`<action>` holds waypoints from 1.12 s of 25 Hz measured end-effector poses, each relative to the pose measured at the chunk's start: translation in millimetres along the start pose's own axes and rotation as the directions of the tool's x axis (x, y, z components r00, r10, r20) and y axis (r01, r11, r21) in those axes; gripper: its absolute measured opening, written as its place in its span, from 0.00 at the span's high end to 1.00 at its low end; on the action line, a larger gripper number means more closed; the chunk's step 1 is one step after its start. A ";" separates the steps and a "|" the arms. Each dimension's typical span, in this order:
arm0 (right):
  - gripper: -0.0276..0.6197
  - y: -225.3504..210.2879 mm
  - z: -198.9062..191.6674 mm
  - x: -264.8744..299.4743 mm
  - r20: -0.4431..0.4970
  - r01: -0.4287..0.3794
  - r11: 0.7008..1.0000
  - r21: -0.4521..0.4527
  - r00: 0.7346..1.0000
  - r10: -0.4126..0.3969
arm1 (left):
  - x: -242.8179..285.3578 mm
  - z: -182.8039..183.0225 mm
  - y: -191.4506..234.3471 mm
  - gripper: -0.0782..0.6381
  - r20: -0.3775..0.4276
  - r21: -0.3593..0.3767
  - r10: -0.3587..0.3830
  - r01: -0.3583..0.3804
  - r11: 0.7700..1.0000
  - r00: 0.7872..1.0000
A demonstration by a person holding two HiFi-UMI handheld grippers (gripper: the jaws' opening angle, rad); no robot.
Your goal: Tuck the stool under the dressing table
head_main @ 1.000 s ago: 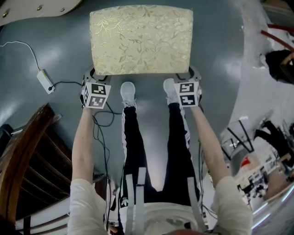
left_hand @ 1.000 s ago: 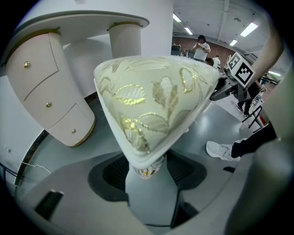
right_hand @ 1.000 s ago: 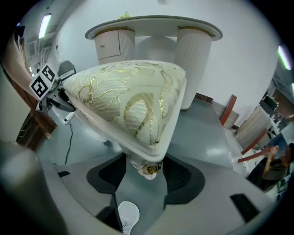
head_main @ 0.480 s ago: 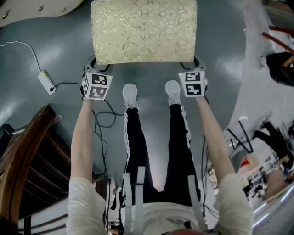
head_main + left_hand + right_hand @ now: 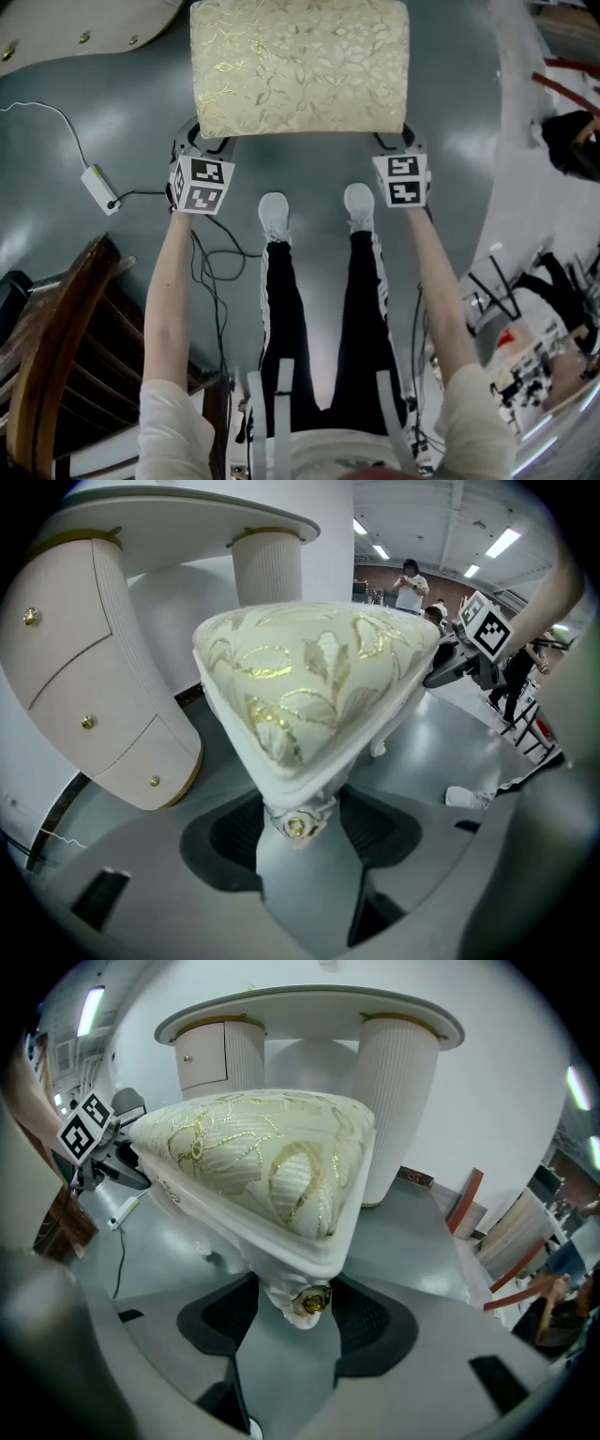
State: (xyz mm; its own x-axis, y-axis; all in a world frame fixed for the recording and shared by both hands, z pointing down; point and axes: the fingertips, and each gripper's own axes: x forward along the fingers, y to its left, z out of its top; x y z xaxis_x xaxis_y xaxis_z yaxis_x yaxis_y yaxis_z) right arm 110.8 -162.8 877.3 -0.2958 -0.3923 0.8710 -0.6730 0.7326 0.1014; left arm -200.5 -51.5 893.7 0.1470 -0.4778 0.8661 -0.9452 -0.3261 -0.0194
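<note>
Grey floor (image 5: 112,122), head view: stool (image 5: 300,66), cream cushion with gold leaf pattern, sits ahead of feet. Dressing table (image 5: 75,23) at upper left. Left gripper (image 5: 202,150) and right gripper (image 5: 398,148) at stool's near corners.
Left gripper view: jaws clamp white corner leg at gold rosette.
Right gripper view: same grip on other near leg, table close behind stool.

"What's on the floor (image 5: 122,103)?"

"I see the stool (image 5: 300,66) standing on it, a corner leg between each pair of jaws. The dressing table (image 5: 103,696) stands beyond them, and a white adapter (image 5: 98,187) lies left of my left gripper (image 5: 206,145)."
</note>
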 end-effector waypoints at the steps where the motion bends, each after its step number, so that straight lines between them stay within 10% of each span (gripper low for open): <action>1: 0.57 -2.3 -0.8 -1.1 0.002 0.010 1.000 0.002 1.000 -0.010 | 1.7 0.7 -2.0 0.54 0.002 -0.005 -0.009 0.009 1.000 1.000; 28: 0.58 1.5 -4.5 4.8 -0.031 -0.034 0.999 0.022 0.999 0.035 | -4.9 -3.3 -3.4 0.54 -0.029 -0.036 -0.001 0.000 0.999 1.000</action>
State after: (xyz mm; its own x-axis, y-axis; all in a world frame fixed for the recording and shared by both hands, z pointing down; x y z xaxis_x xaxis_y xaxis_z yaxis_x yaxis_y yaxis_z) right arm 111.4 -161.1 883.8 -0.2979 -0.3492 0.8884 -0.6776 0.7329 0.0609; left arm -199.0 -45.3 891.2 0.1393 -0.4536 0.8803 -0.9551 -0.2964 -0.0016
